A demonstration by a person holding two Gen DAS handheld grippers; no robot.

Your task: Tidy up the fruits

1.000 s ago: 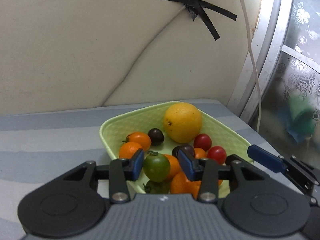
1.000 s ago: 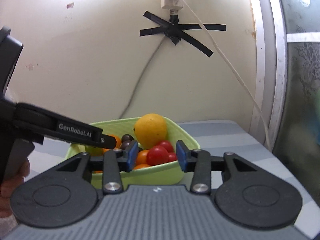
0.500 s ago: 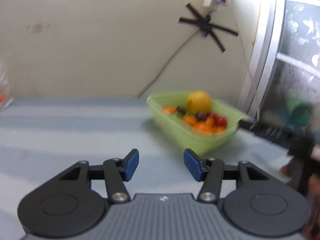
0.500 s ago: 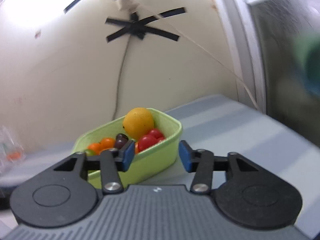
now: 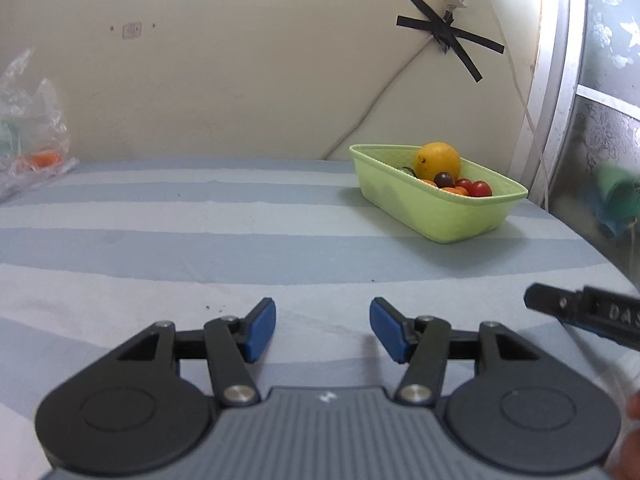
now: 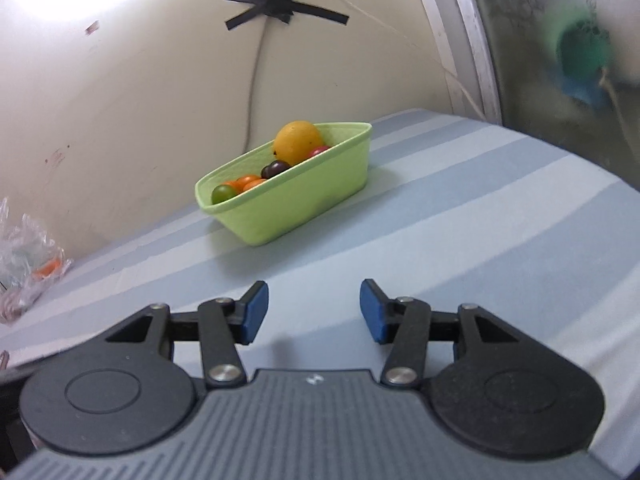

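Here both grippers — left gripper (image 5: pixel 322 326), right gripper (image 6: pixel 314 312) — have just spread, empty, well short of the fruit basket (image 5: pixel 440 216).

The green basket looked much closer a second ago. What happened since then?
Both grippers backed away from the green basket. The left gripper had a green tomato between its jaws over the basket; now both it and the right gripper are open and empty, jaws having just widened. The fruit stays in the basket.

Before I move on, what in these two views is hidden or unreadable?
- Lower fruit in the green basket: its near wall hides it in both views.
- Plastic bag contents: crumpled, cut by the left edge; only something orange shows.
- Right gripper in the left wrist view: cut off; only one finger's tip shows.
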